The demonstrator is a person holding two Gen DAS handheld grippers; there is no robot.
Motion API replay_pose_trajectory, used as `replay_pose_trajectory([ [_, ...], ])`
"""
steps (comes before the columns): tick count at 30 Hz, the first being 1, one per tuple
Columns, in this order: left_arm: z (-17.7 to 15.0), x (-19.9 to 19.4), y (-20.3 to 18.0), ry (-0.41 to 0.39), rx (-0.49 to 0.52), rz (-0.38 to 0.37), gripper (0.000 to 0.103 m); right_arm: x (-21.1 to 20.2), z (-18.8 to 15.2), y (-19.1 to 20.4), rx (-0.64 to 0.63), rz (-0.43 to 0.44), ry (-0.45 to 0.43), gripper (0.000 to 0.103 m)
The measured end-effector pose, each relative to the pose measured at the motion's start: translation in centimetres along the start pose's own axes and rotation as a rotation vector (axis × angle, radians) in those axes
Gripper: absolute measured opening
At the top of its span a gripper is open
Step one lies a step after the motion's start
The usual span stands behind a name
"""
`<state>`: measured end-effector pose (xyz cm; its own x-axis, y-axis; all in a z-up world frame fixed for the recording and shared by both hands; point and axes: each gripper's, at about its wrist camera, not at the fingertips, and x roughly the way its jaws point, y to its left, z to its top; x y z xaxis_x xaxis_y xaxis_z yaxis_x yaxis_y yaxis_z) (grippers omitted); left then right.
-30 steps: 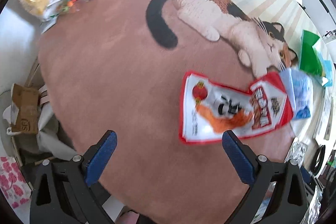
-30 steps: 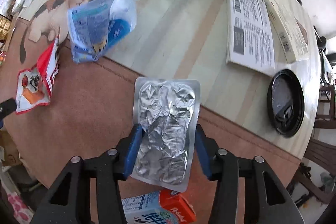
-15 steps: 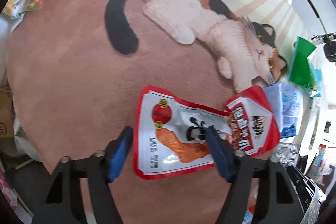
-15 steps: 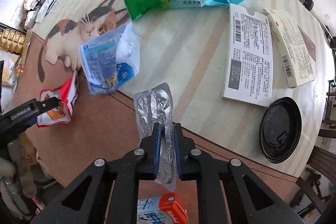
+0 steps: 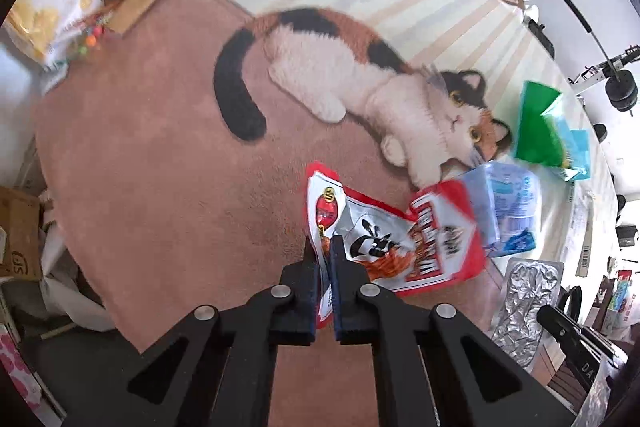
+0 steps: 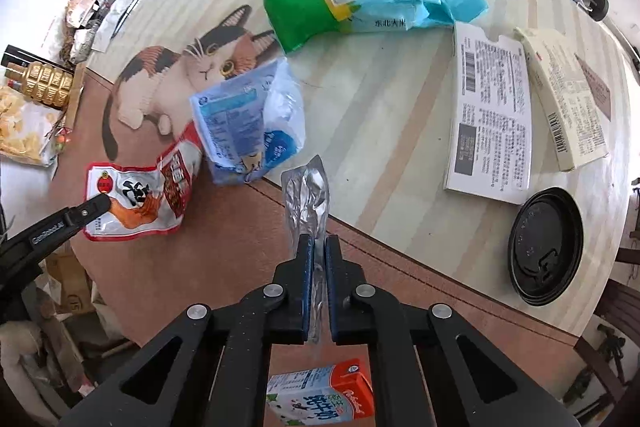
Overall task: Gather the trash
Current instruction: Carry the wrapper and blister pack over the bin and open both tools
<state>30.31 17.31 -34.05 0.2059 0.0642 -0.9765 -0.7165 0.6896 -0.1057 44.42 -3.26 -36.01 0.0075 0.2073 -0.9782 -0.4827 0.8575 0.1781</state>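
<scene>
I hold two pieces of trash at once, one per gripper, so both can go out in a single trip. My left gripper is clamped on the edge of the red snack wrapper, just below the printed cat on the counter. My right gripper pinches the foil blister pack, right of that cat.

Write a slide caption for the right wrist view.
Right tongs shut on a crumpled silver foil blister pack, above a round cat-print table littered with wrappers.
</scene>
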Motion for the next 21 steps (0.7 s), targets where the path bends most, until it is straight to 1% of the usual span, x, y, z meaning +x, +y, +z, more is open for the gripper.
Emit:
replay_pose_trajectory([
  [6, -1.0, -4.3, 1.0, -0.082, 0.044, 0.026, 0.0, -2.2, -0.3, 0.2, -0.008, 0.024, -0.035, 0.007],
  [9, -1.1, -6.3, 1.2, -0.122, 0.053, 0.043, 0.0, -3.6, -0.5, 0.6, -0.017, 0.038, -0.061, 0.007],
  [11, -0.9, -7.0, 2.3, -0.145, 0.051, 0.052, 0.0, -4.5, -0.7, 1.0, -0.026, 0.046, -0.076, 0.007],
  [16, -2.4, -9.4, 4.3, -0.185, 0.041, 0.069, 0.0, -6.4, -1.7, 2.6, -0.062, 0.059, -0.11, 0.007],
  [21, -4.9, -12.1, 7.0, -0.221, 0.018, 0.086, 0.0, -8.4, -4.2, 5.6, -0.118, 0.087, -0.126, 0.007],
])
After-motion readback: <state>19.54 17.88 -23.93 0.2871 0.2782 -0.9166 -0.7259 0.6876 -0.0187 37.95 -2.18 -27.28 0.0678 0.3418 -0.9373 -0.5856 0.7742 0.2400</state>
